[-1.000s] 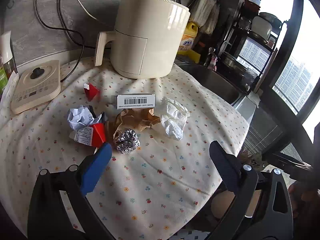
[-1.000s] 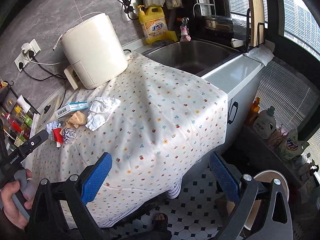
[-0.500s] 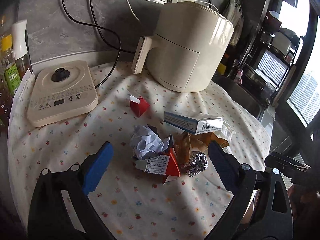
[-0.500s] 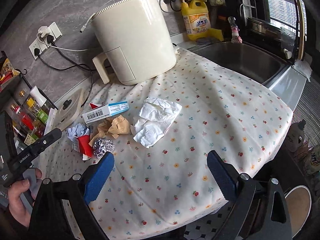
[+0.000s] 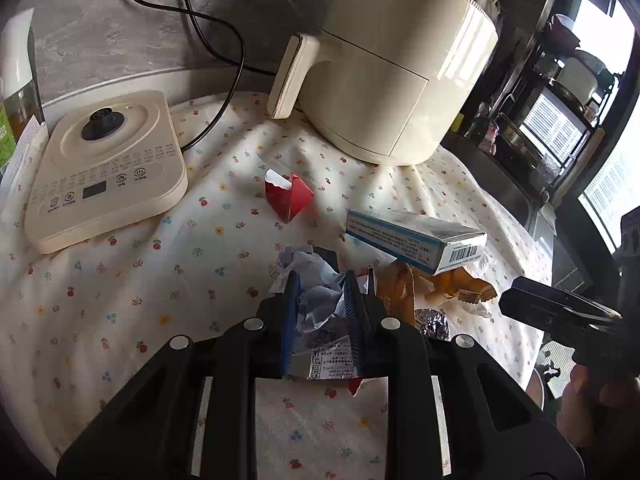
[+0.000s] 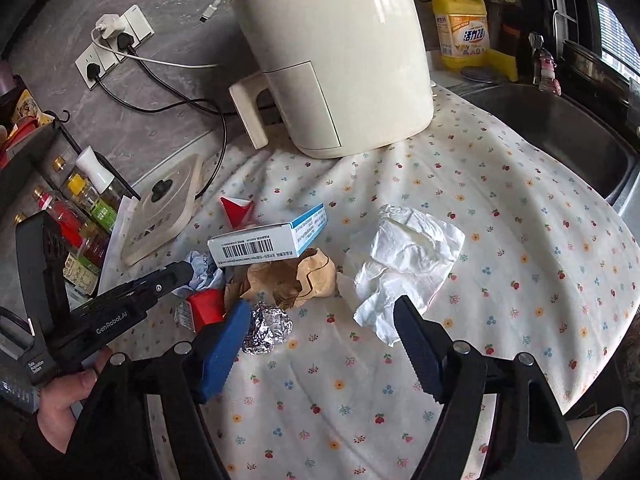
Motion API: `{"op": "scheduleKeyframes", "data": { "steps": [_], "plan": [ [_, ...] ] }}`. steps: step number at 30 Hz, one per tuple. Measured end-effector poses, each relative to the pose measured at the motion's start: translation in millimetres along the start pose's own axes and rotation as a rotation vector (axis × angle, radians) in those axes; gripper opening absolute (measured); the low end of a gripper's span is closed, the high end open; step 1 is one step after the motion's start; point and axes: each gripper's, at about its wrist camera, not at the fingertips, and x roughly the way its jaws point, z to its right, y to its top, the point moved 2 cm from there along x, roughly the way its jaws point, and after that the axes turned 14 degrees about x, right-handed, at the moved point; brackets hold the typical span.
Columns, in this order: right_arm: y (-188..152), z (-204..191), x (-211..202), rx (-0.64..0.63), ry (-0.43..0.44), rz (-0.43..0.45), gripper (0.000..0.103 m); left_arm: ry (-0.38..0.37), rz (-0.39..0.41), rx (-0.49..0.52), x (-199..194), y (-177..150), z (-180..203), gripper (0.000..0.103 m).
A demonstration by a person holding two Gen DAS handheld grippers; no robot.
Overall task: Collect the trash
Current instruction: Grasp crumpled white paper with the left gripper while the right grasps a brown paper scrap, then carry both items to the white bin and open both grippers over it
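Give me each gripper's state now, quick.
Left gripper: just closed on the crumpled paper.
Right gripper: open, closing, holding nothing, above the foil ball.

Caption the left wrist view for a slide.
Left claw closed on crumpled paper among tabletop trash beside the cream air fryer.

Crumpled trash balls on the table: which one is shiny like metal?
The small foil ball, lying just beside the right gripper's blue finger. The bluish paper wad in the left gripper, the brown paper and the white tissue are all dull.
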Motion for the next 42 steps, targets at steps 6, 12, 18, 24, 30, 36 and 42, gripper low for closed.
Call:
{"op": "scheduleKeyframes", "data": {
  "steps": [6, 12, 18, 24, 30, 36, 42],
  "plan": [
    [5, -6, 18, -0.009, 0.038, -0.084, 0.012, 0.055, 0.046, -0.013, -30, -3, -5, 0.014],
    [-4, -3, -12, -0.037, 0.077, -0.061, 0.008, 0.085, 0.107, -0.020, -60, -4, 4, 0.014],
    [-15, 15, -48, -0.039, 0.075, -0.036, 0.006, 0.072, 0.151, 0.002, -82, -2, 38, 0.014],
    [-23, 46, -86, -0.013, 0.061, -0.007, 0.006, 0.031, 0.160, 0.039, -86, -2, 84, 0.014],
    [-28, 84, -116, 0.044, 0.042, 0.030, 0.006, -0.006, 0.146, 0.078, -83, -5, 126, 0.014],
    [-28, 120, -139, 0.106, 0.019, 0.074, 0.006, -0.033, 0.126, 0.113, -76, -6, 157, 0.014],
    [-29, 151, -148, 0.161, -0.015, 0.097, 0.006, -0.059, 0.096, 0.139, -65, -10, 181, 0.014]
  ]
}}
